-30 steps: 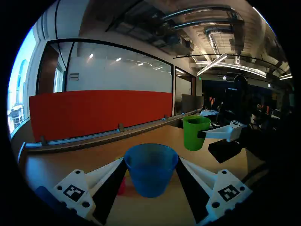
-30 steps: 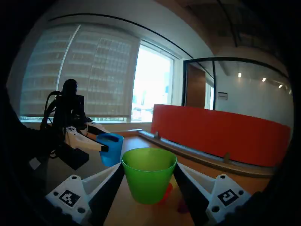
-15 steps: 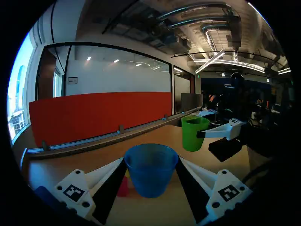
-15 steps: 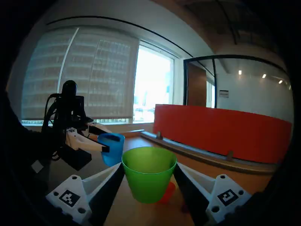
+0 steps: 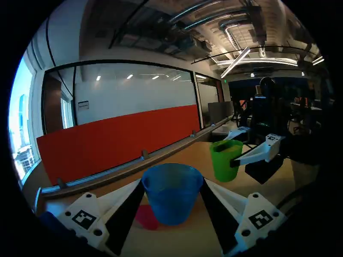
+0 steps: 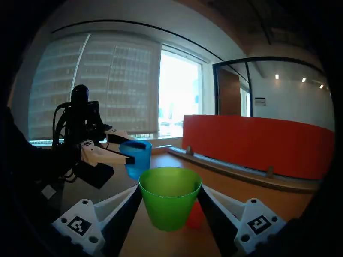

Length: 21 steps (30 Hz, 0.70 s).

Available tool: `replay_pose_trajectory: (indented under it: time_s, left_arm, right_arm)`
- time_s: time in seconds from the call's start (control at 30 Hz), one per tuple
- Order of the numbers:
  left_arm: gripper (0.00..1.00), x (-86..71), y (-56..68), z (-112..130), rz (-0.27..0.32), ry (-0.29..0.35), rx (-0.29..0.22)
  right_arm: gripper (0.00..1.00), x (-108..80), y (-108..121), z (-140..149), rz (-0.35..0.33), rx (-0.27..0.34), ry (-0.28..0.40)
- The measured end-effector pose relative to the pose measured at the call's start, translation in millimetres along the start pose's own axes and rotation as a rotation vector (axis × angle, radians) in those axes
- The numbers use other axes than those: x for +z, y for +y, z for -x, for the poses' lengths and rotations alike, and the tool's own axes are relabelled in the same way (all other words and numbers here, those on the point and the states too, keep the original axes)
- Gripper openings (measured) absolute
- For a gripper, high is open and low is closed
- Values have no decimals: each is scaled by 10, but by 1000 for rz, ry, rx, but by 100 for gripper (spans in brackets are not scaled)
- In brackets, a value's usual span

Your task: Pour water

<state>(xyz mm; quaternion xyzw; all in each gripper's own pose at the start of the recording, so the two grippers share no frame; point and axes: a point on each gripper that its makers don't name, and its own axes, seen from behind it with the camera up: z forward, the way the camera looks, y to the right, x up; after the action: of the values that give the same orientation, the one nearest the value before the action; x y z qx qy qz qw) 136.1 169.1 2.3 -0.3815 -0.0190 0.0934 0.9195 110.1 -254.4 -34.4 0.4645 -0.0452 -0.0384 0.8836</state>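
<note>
My left claw (image 5: 171, 182) is clenched on the blue cup (image 5: 171, 201), one finger pressing each side of its wall. The cup sits upright between them with its open mouth toward the camera. I cannot tell whether there is water inside.

My right claw (image 6: 170, 186) is likewise clamped on the green cup (image 6: 170, 205), which is also upright and gripped at both sides.

In the left gripper view, the green cup (image 5: 225, 160) is ahead and to the right, near the blue one but apart from it. In the right gripper view, the blue cup (image 6: 136, 158) is ahead and to the left, in the other claw's fingers.

Below both cups is the wooden surface (image 5: 188, 237). A small red thing (image 5: 147, 216) lies on it just behind the blue cup, too blurred for me to identify. An orange-red partition (image 5: 120, 137) runs along the far edge of the surface, and a bright window (image 6: 180, 98) is beyond it.
</note>
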Motion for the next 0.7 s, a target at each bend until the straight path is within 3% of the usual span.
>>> replay_pose_trajectory:
  time_s: [0.37,0.7]
  left_arm:
    - [87,-1,5,-249,-17,19,122]
    - [87,31,11,-395,-28,16,230]
  right_arm:
    - [90,90,-142,140,-26,-17,-14]
    - [90,152,-293,191,-63,7,-12]
